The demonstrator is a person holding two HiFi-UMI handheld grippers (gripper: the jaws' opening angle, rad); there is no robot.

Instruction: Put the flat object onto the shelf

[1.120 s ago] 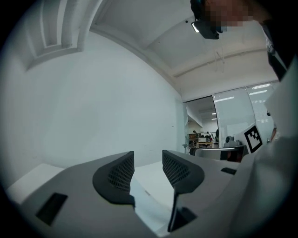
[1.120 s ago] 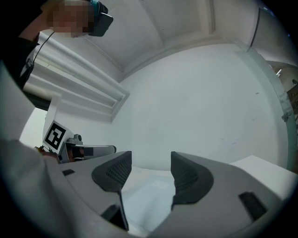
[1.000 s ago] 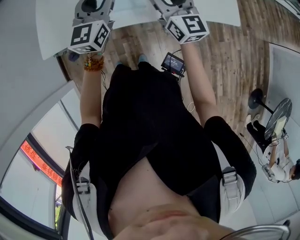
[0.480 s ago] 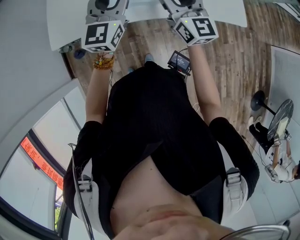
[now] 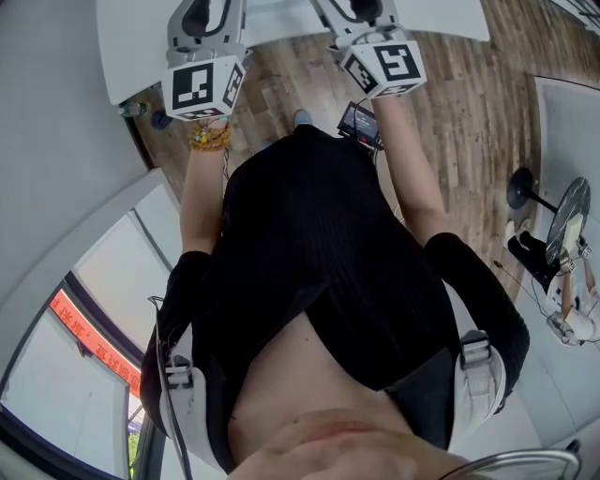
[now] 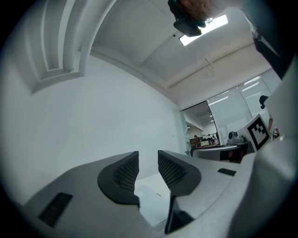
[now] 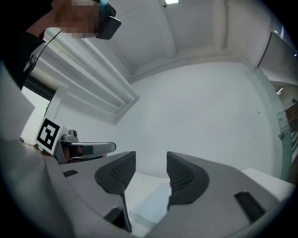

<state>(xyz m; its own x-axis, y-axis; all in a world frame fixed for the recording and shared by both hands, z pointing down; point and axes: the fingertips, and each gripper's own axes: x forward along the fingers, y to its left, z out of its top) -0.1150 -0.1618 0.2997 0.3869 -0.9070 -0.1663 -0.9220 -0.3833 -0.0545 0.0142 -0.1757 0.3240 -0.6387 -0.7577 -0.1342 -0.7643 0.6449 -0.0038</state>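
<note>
The person stands at the near edge of a white tabletop (image 5: 272,21) with both grippers reaching over it side by side. The flat object (image 6: 148,197), a pale, thin slab, lies on that tabletop just ahead of the tools, and it shows low in the gap of each one. The left gripper (image 6: 148,169) has its fingers a narrow way apart. They have just been closing, yet nothing sits between the pads. The right gripper (image 7: 151,172) stands somewhat wider and has also just been closing. The flat object's near edge (image 7: 151,204) is below its pads rather than pinched by them. As I read it, the job is at its very start. The flat object is neither gripped nor lifted, and no shelf shows in any view, so grasping, carrying and placing all remain.
</note>
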